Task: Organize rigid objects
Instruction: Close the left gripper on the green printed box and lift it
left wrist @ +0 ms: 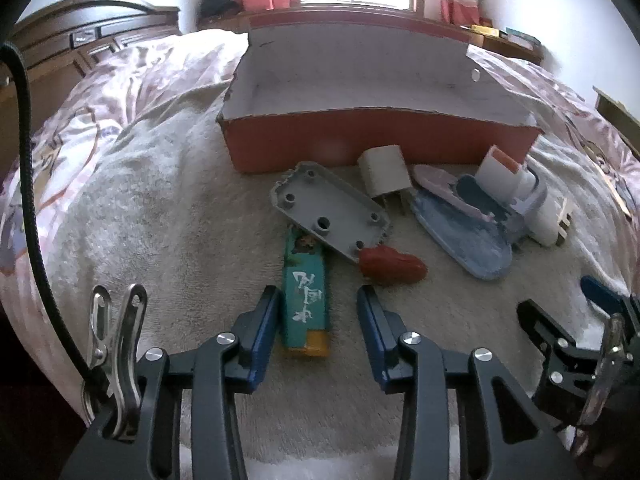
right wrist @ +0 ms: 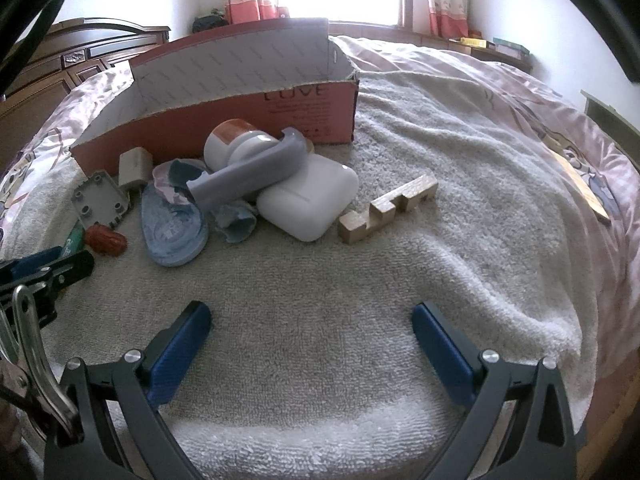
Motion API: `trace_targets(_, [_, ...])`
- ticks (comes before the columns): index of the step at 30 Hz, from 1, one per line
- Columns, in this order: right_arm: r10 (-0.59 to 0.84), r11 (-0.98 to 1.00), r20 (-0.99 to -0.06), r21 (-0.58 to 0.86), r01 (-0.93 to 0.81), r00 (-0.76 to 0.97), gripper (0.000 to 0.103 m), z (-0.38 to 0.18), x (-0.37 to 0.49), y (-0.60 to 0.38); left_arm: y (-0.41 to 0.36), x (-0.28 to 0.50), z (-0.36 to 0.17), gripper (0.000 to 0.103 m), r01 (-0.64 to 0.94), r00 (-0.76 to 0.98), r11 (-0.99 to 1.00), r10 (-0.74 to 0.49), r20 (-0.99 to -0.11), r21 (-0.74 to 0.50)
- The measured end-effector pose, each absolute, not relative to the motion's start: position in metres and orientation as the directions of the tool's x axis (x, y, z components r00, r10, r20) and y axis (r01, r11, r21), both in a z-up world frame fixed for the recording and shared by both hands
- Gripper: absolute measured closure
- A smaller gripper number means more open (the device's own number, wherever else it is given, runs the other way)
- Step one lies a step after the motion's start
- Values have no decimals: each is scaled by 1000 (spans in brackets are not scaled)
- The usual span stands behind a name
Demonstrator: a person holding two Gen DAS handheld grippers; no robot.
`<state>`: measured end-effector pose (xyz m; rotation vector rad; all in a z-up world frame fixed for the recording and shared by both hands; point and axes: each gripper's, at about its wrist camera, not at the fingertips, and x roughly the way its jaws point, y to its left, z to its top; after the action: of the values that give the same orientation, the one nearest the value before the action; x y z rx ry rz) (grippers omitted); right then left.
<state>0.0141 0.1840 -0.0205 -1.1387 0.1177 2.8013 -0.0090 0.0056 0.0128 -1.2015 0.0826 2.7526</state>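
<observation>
A green lighter (left wrist: 306,292) with an orange end lies on the towel between the jaws of my left gripper (left wrist: 320,296). The left pad sits beside the lighter and the right pad stands apart from it. Past the lighter lie a grey plastic plate (left wrist: 332,208), a red piece (left wrist: 392,266), a beige plug (left wrist: 386,174) and a blue oval tray (left wrist: 460,236). Behind them stands an open red cardboard box (left wrist: 380,140). My right gripper (right wrist: 312,312) is wide open over bare towel, short of a white case (right wrist: 308,200) and a notched wooden block (right wrist: 388,206).
A white towel (right wrist: 440,140) covers a pink bedspread (right wrist: 560,120). A grey curved handle piece (right wrist: 248,172) and a white and orange cylinder (right wrist: 228,140) rest on the pile against the red box (right wrist: 240,120). A dark wooden headboard (left wrist: 80,40) stands at the left.
</observation>
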Motion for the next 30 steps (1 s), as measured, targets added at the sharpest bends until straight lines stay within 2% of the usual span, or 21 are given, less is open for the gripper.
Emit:
trace_targets(10, [77,-990,-698,29,-136,-712,0,-21,14,184,7,-15,12,63,-135,-687,-991,99,-720,-7])
trace_targets(14, [76,-990,-698,30,-135,-712,0,-21,14,184,5,-14,13,79,-126,-687,-992,93,-721,-8])
trace_targets(17, [68,-992,-702,27,-121,-709,0,-20,13,184,0,-11,13,79,-124,-678,-992,102,-728,-23])
trace_targets(27, [-102,-990,-741,11,140,-664,0,-12,11,202,-3,0,10,79,-120,-692,-993,95,-716,-16])
trace_targets(30, [-107,-981,-724,-36,192,-682,0,-9,14,207,-3,0,9,79,-119,-693,-993,96,-715,-17])
